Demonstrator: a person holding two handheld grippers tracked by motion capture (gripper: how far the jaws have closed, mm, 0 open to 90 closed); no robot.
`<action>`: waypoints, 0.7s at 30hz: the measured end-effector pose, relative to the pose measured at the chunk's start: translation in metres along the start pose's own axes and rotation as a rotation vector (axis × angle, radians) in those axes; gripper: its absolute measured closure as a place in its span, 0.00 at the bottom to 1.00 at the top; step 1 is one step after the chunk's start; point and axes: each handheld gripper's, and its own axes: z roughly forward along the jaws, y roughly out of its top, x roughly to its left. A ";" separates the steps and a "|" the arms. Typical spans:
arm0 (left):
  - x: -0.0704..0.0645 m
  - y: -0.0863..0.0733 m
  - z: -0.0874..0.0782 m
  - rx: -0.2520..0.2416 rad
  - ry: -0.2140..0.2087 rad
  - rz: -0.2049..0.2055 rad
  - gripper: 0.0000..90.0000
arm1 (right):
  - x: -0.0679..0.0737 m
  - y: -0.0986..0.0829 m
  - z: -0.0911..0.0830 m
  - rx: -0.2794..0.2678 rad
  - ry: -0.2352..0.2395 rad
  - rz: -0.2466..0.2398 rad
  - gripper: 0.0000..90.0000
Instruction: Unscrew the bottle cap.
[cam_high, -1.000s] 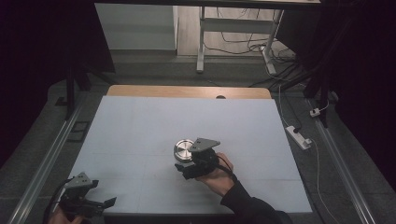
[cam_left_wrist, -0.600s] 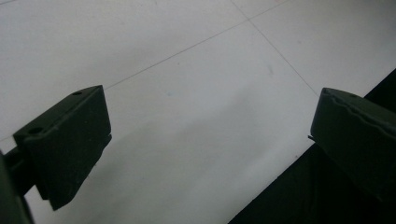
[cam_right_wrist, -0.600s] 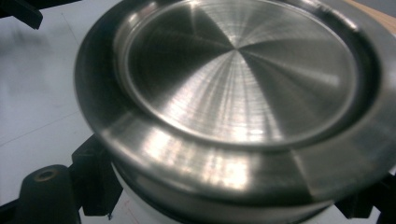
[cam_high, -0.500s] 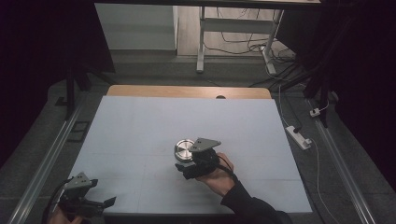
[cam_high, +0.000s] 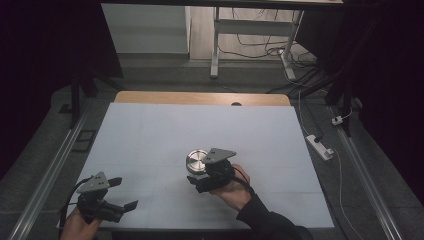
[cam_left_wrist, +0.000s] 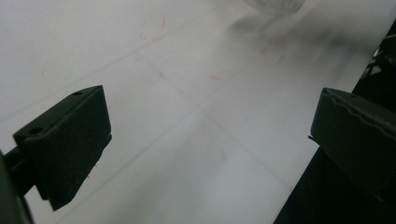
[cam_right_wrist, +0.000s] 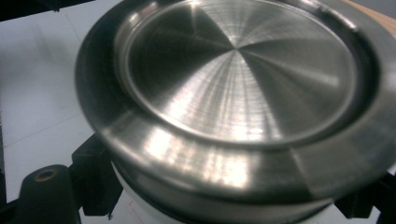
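A round container with a brushed-metal lid (cam_high: 196, 160) stands on the white table top (cam_high: 150, 135), a little front of centre. In the right gripper view the lid (cam_right_wrist: 243, 93) looms close above a white body. My right gripper (cam_high: 199, 176) has its black jaws on either side of that white body (cam_right_wrist: 224, 207), shut on it. My left gripper (cam_high: 125, 193) hovers near the table's front left corner with its jaws wide apart. Between them, in the left gripper view (cam_left_wrist: 210, 140), lies bare table surface.
A wooden strip (cam_high: 200, 98) runs along the table's far edge. Metal rails (cam_high: 50, 170) flank the table on both sides. A white power strip (cam_high: 320, 146) and cables lie on the floor at the right. A blurred pale object (cam_left_wrist: 275, 4) sits far ahead of the left gripper.
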 end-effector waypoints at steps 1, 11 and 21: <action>0.000 0.003 0.001 -0.007 -0.003 0.004 0.00 | 0.000 0.000 0.000 -0.001 0.000 0.001 0.17; -0.007 0.027 0.022 0.001 -0.044 0.065 0.00 | 0.000 0.000 -0.001 -0.001 0.005 -0.001 0.17; -0.012 0.057 0.045 0.049 -0.075 0.133 0.00 | 0.001 0.001 -0.001 -0.004 0.009 -0.005 0.17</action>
